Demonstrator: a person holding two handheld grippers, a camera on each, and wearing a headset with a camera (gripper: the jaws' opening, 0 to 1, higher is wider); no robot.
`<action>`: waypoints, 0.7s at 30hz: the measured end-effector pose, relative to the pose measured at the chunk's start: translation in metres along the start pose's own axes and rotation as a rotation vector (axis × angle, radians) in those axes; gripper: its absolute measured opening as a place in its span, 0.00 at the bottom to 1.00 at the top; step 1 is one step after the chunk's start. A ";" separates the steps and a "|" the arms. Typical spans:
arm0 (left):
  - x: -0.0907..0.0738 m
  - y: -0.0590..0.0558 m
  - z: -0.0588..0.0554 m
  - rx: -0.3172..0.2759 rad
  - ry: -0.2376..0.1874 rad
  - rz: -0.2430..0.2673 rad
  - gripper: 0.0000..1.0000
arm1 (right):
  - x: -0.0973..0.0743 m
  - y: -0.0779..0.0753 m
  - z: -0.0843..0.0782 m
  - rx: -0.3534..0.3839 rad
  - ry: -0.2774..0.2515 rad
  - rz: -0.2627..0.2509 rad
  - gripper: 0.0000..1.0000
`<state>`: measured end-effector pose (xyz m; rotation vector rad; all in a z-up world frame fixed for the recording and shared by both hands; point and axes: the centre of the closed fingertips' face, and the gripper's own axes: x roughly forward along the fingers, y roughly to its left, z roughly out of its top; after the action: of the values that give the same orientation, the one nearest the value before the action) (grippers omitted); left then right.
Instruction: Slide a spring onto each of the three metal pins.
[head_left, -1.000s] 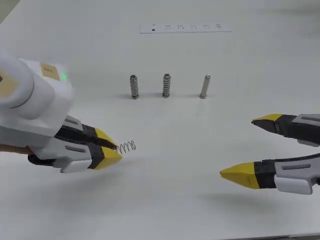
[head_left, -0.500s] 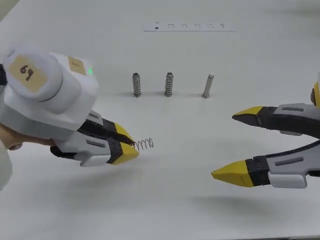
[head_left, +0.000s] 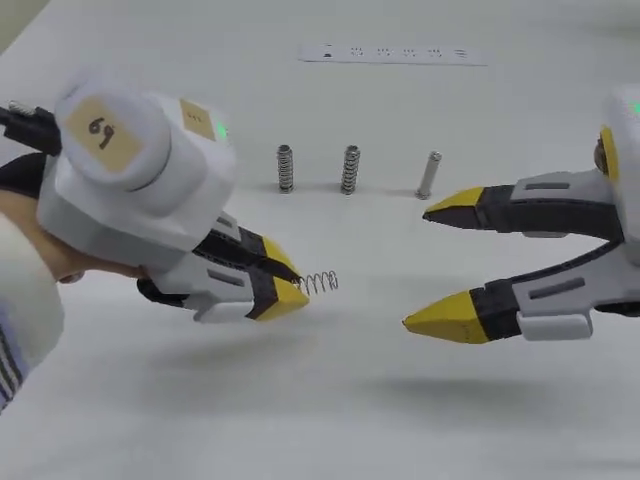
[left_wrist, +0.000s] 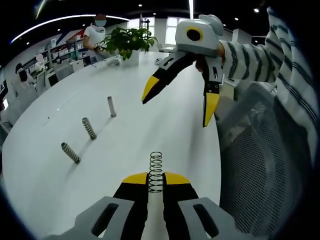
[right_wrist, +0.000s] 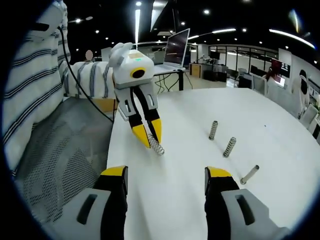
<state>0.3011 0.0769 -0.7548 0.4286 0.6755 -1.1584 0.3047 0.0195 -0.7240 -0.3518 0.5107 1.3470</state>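
Head view: two pins done, one left.
Silver metal left pin (head_left: 286, 168) and middle pin (head_left: 350, 168) wore springs; right pin (head_left: 429, 175) bare. Yellow-tipped left gripper (head_left: 296, 284) jaws pinched thin coiled wire spring (head_left: 322, 282) over white table (head_left: 330, 400); right gripper (head_left: 416, 268) jaws wide, empty.

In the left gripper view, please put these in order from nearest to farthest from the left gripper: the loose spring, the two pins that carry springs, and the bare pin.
1. Loose spring: gripped between the jaws of the left gripper.
2. Near sprung pin, at lower left.
3. Middle sprung pin, next up the row.
4. Bare pin, at the row's far end.
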 end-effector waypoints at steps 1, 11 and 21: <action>0.000 0.000 0.001 0.002 -0.001 -0.002 0.02 | 0.002 0.001 0.001 -0.005 0.003 0.009 0.60; 0.000 0.000 0.003 0.021 -0.012 -0.011 0.02 | 0.015 0.006 0.006 -0.039 0.021 0.073 0.53; -0.001 -0.006 0.011 0.051 -0.050 -0.033 0.02 | 0.024 0.011 0.008 -0.076 0.039 0.118 0.43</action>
<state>0.2984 0.0685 -0.7459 0.4314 0.6122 -1.2156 0.2987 0.0457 -0.7297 -0.4165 0.5199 1.4791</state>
